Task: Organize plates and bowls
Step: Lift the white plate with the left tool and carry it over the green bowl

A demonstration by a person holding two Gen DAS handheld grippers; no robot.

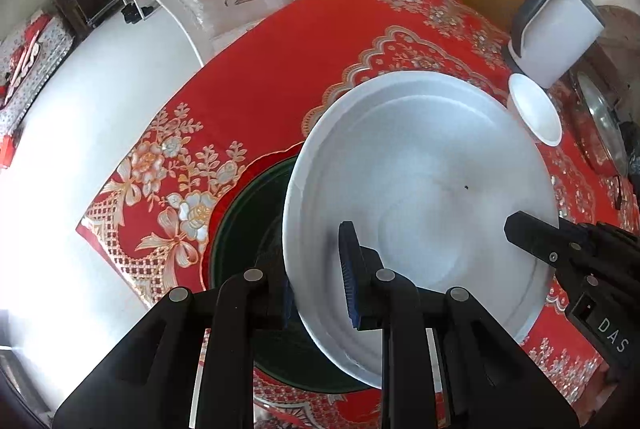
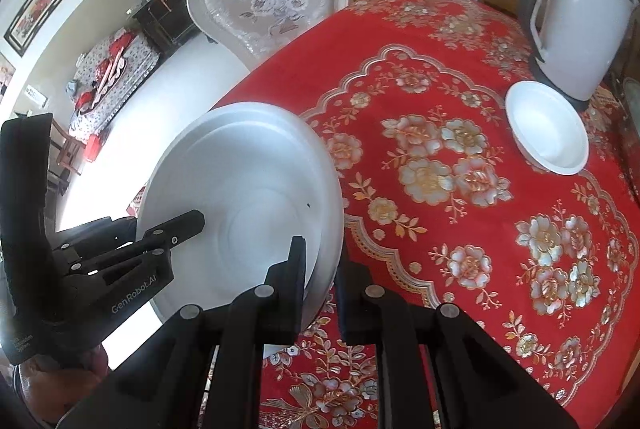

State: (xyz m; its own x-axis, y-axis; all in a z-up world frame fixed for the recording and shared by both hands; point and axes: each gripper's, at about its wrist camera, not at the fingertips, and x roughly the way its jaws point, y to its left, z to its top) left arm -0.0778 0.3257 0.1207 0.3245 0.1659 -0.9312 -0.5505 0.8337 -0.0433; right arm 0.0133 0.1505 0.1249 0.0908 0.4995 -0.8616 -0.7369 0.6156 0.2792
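Both grippers grasping one large white ceramic plate (image 1: 420, 197).
Left gripper (image 1: 320, 281) and right gripper (image 2: 322, 269) clamp opposite rims; plate tilted above dark green plate (image 1: 256, 229) on red floral worktop (image 2: 440, 69); small white bowl (image 2: 546, 127) apart.

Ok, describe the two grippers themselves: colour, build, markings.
Both are matte black plastic linkages with round silver pivot pins. The left gripper has ribbed dark-blue pads; its body reads "GenRobot.AI" in the right wrist view. The right gripper shows "DAS" in white lettering. No cables or sleeves visible.
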